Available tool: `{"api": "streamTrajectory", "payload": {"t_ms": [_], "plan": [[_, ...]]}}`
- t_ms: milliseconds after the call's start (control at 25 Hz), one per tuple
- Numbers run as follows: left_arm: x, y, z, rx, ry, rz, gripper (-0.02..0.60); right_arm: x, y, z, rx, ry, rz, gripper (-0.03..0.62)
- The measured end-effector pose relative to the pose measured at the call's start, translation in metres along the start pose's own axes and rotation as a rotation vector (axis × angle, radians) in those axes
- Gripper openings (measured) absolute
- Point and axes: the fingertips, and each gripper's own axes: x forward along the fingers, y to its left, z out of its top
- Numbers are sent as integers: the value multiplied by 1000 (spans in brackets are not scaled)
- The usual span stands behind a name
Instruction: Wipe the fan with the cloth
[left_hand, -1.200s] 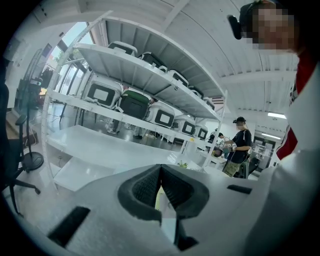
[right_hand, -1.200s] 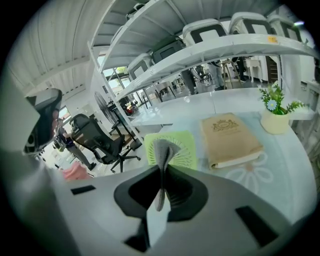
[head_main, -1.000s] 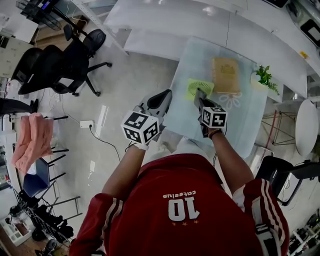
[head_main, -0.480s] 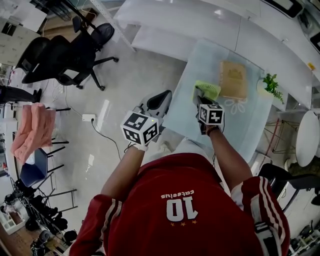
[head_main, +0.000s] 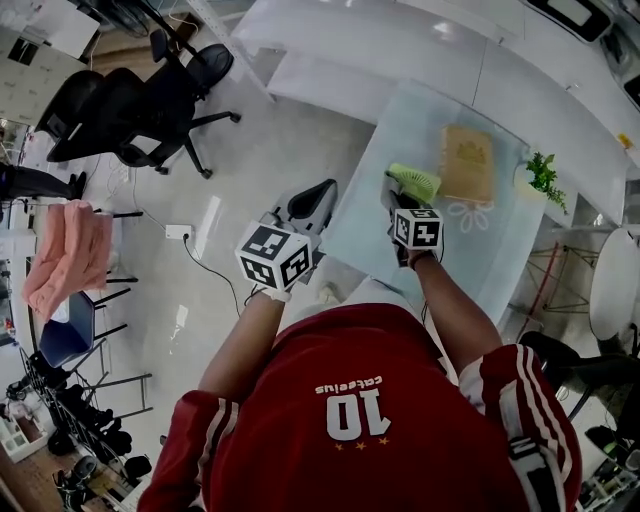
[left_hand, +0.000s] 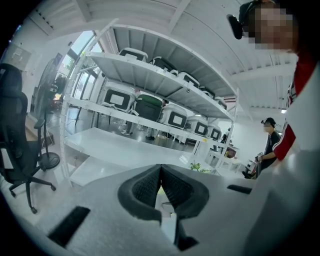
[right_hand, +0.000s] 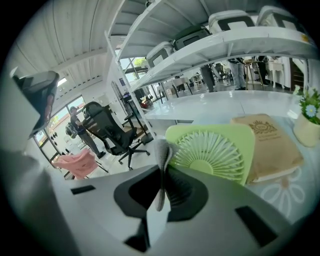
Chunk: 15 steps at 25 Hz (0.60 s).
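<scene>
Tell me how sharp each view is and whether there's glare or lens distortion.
Head view: sharp, evenly lit, with glare on the glossy floor. Left gripper view: strong fisheye, black corners, shelving bowed. Right gripper view: same fisheye; the fan is crisp, the cloth close to the lens slightly soft.

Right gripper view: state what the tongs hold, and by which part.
The right tongs are shut on the grey cloth, pinching a bunched fold.
</scene>
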Motion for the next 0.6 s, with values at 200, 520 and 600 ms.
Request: {"api": "streamTrajectory", "payload": {"t_ms": [200, 520, 600], "plan": [[-1, -5, 1, 0, 3, 3, 5, 0, -5, 1, -24, -7, 0, 23], [11, -7, -11, -10, 19, -3, 5, -1, -13, -3, -19, 8, -19, 23], [16, -10, -12, -7, 25, -10, 5, -3, -16, -5, -20, 13, -19, 23]]}}
